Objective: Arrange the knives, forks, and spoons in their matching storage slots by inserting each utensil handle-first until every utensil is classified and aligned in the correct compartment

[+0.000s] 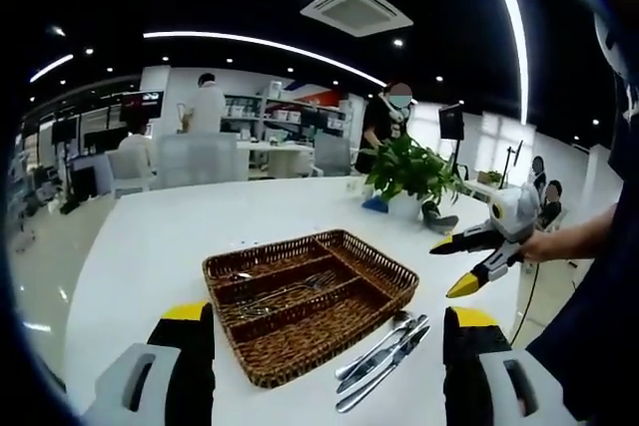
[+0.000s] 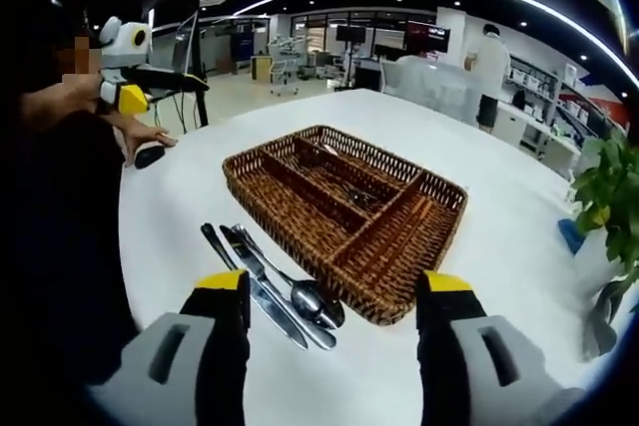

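Both grippers sit wide open and empty: right gripper (image 2: 332, 331) at bottom center, left gripper (image 1: 326, 346) likewise. Just ahead, some knives and a spoon (image 2: 275, 286) lie beside the wicker tray (image 2: 399, 281). Forks (image 1: 285, 293) are slotted already, so it looks partly done.

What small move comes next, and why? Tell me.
Probably lower the right gripper onto the loose spoon and knives lying on the table beside the wicker tray. Its jaws stand open just before them, holding nothing, while forks already lie in a compartment.
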`<state>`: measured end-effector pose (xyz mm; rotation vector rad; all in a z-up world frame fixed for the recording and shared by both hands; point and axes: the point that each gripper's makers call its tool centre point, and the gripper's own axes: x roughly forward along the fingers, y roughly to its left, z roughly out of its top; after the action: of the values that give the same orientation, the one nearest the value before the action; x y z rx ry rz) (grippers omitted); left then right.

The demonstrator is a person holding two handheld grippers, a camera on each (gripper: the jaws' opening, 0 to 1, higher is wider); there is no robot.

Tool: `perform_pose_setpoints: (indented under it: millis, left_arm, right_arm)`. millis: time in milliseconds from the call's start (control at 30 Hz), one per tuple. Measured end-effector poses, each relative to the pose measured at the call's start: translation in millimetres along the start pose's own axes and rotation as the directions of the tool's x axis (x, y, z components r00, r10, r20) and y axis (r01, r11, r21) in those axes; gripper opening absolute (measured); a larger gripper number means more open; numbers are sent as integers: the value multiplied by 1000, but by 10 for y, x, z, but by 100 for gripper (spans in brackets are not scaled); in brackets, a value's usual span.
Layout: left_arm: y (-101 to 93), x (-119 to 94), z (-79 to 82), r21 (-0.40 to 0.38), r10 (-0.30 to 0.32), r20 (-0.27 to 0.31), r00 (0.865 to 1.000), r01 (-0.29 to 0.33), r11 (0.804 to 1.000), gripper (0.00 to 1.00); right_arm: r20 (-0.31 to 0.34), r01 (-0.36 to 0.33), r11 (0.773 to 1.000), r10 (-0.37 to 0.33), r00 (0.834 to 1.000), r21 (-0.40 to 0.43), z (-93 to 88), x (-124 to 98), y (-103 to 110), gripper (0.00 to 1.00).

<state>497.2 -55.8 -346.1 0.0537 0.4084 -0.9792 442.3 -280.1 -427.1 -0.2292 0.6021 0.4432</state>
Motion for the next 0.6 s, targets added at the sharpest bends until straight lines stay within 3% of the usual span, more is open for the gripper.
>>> perform_pose_setpoints:
  millis: [233, 433, 600]
  left_arm:
    - [18, -17, -73, -1, 11, -14, 1000, -11, 1000, 100]
    - [15, -23, -75, -8, 10, -4, 1000, -10, 1000, 100]
    - [10, -28, -110, -7, 11, -10, 1000, -11, 1000, 100]
  right_arm:
    - [-35, 2, 1000, -2, 999, -3, -143, 128, 57, 55]
    - [-100, -16, 998, 11, 995, -59, -336, 260, 146, 48]
    - [-126, 6, 998, -12, 992, -55, -440, 330, 116, 49]
